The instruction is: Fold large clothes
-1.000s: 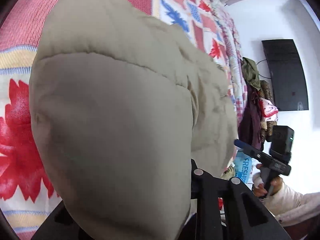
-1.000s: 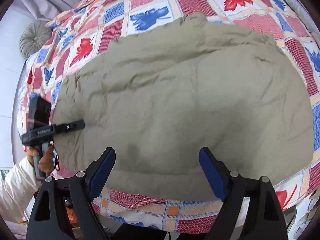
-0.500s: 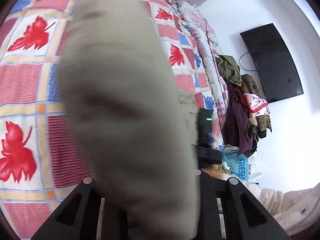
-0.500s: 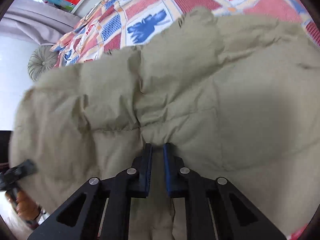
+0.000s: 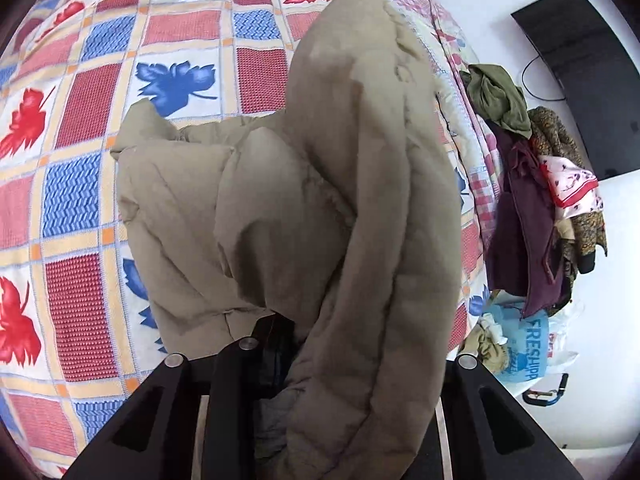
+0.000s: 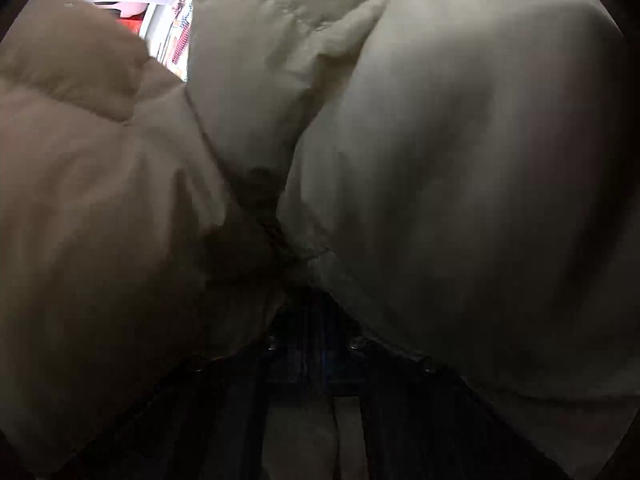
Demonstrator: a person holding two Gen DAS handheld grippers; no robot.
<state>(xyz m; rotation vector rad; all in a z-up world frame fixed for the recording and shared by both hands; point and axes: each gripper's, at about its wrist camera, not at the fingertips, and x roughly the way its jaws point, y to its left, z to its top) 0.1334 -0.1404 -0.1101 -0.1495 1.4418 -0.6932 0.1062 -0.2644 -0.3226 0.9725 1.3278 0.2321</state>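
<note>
A second ago the padded khaki jacket point(image 5: 304, 208) lay spread flat over the bed point(image 5: 80, 152) with its patchwork leaf quilt; now its left part is hoisted clear of the quilt, hanging in a thick bunched fold, while the rest slumps on the bed towards the right edge. On that side the open jaws that hovered at the near hem have come down and pinched together on it. Both ends of the garment look secured, so the fold is probably under way: the raised side can likely be carried across onto the lying half. The left hand-held gripper point(image 5: 320, 364) stands only narrowly parted, clenched on a thick roll of the jacket that drapes over its right finger and hides the tips. The right hand-held gripper point(image 6: 312, 320) is squeezed fully together, grasping a thin gather of the jacket where the fabric puckers into the jaws; cloth fills nearly that whole view, with only a sliver of quilt at the top. Beyond the bed's right edge a heap of other clothes point(image 5: 536, 200) hangs by the white wall
</note>
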